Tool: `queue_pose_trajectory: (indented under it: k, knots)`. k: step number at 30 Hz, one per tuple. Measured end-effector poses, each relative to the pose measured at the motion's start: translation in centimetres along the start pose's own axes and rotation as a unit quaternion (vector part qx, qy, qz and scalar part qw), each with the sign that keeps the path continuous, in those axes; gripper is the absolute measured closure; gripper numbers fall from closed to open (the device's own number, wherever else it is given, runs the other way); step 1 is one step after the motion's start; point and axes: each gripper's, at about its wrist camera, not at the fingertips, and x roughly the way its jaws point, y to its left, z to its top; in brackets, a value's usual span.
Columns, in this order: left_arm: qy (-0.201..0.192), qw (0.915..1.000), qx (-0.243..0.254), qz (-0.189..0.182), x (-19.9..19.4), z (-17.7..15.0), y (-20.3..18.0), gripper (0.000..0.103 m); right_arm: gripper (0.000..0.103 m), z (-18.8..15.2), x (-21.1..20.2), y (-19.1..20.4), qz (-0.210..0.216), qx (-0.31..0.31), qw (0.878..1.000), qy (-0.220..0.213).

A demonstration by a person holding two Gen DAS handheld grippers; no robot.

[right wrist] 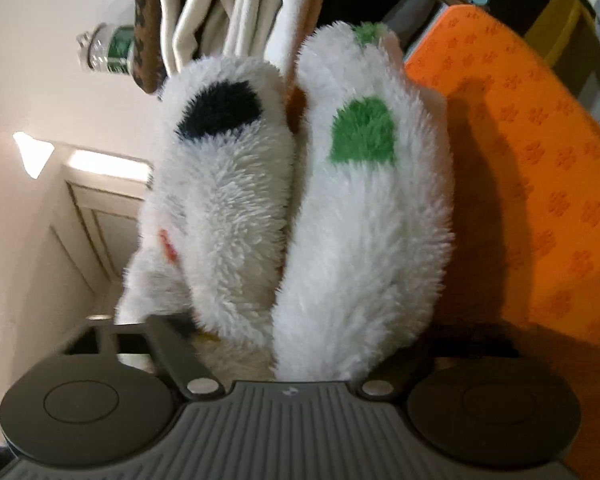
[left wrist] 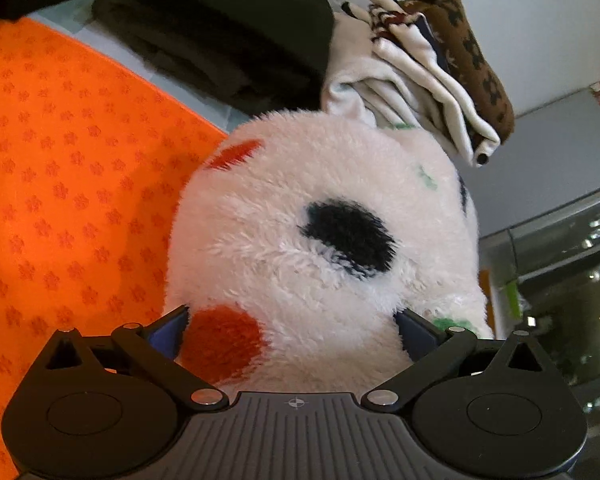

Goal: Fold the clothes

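Note:
A fluffy white fleece garment (left wrist: 320, 216) with black, red and green spots fills the middle of the left wrist view. It bulges up between the blue pads (left wrist: 172, 330) of my left gripper (left wrist: 294, 330), which is shut on it. In the right wrist view the same fleece garment (right wrist: 340, 208) stands in two thick folds, one with a black spot and one with a green spot. My right gripper (right wrist: 284, 340) is shut on its lower end, and the pile hides the fingertips. The garment is held above the orange mat (left wrist: 60, 160).
A stack of folded white and brown patterned clothes (left wrist: 440, 68) lies beyond the fleece, with dark folded clothes (left wrist: 228, 32) to its left. A glass cabinet (left wrist: 560, 260) stands right. In the right wrist view, the orange mat (right wrist: 540, 140), a plastic bottle (right wrist: 108, 50) and a door (right wrist: 100, 220) show.

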Motion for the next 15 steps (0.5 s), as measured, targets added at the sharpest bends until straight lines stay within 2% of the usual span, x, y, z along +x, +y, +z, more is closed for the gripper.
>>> queue_pose_trajectory:
  k: [2,5,8,15]
  knots:
    - [0.001,0.9998,0.005,-0.018,-0.3,-0.1,-0.8,0.0,0.038,-0.1,-0.4,0.8,0.017,0.008,1.0,-0.007]
    - [-0.009,0.9988,0.008,-0.047,-1.2,-0.4,-2.0,0.0,0.04,-0.6,-1.3,3.0,0.044,0.012,0.999,-0.023]
    - [-0.019,0.9968,0.01,-0.077,-2.6,-1.0,-3.2,0.001,0.041,-1.4,-2.9,6.0,0.05,-0.01,0.998,-0.043]
    - [-0.034,0.9913,0.036,-0.122,-6.0,-2.1,-6.9,0.001,0.041,-3.8,-8.2,11.9,0.057,-0.03,0.994,-0.084]
